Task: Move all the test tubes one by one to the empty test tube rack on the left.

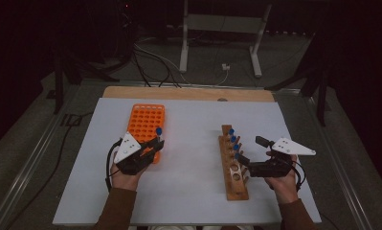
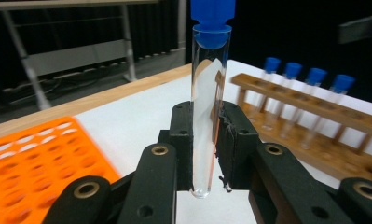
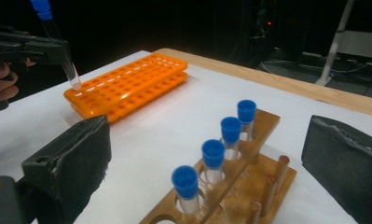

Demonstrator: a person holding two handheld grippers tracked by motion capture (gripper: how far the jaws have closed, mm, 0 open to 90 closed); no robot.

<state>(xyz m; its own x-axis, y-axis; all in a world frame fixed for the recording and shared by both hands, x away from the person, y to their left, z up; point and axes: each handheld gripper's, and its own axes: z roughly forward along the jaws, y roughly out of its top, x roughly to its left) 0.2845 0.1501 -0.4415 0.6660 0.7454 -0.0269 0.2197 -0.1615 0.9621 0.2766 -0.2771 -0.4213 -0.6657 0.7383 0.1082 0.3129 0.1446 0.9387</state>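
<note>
The desk (image 1: pixel 188 191) is covered by a pale grey sheet, with a strip of bare wood showing along its far edge. Beyond it the room is dark: grey floor, loose cables, and the white legs of a stand (image 1: pixel 185 48). On the left of the sheet lies an orange rack (image 1: pixel 143 122) full of round holes. The left claw (image 1: pixel 156 144) is clamped on a clear test tube (image 2: pixel 207 112) with a blue cap, held upright with its lower end just above the near corner of that rack. To the right stands a wooden rack (image 1: pixel 234 184) carrying four blue-capped tubes (image 3: pixel 214 156) at its far end. The right claw (image 1: pixel 248 151) sits just beside the wooden rack, its jaws spread wide apart with nothing gripped between them.
</note>
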